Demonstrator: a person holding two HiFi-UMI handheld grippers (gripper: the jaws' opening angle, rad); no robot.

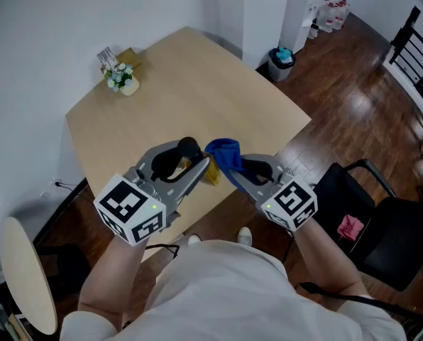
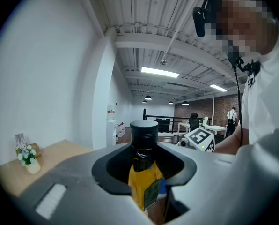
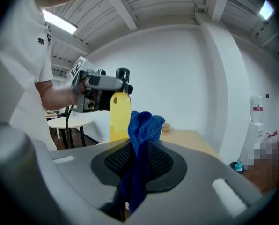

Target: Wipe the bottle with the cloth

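Note:
My left gripper [image 1: 194, 163] is shut on a bottle of yellow liquid [image 2: 145, 184] with a black cap [image 2: 144, 131], held off the table above its near edge. My right gripper [image 1: 234, 169] is shut on a blue cloth [image 1: 224, 153], which bunches up beyond the jaws right beside the bottle [image 1: 209, 170]. In the right gripper view the cloth [image 3: 140, 139] rises from the shut jaws with the bottle [image 3: 120, 114] close behind it; touching or not, I cannot tell. The left gripper [image 3: 102, 90] holds that bottle near its neck.
The light wooden table [image 1: 197, 98] carries a small pot of white flowers [image 1: 121, 77] and a card holder at its far left corner. A black chair [image 1: 371, 215] with a pink item stands at the right. A bin [image 1: 280, 64] sits by the wall.

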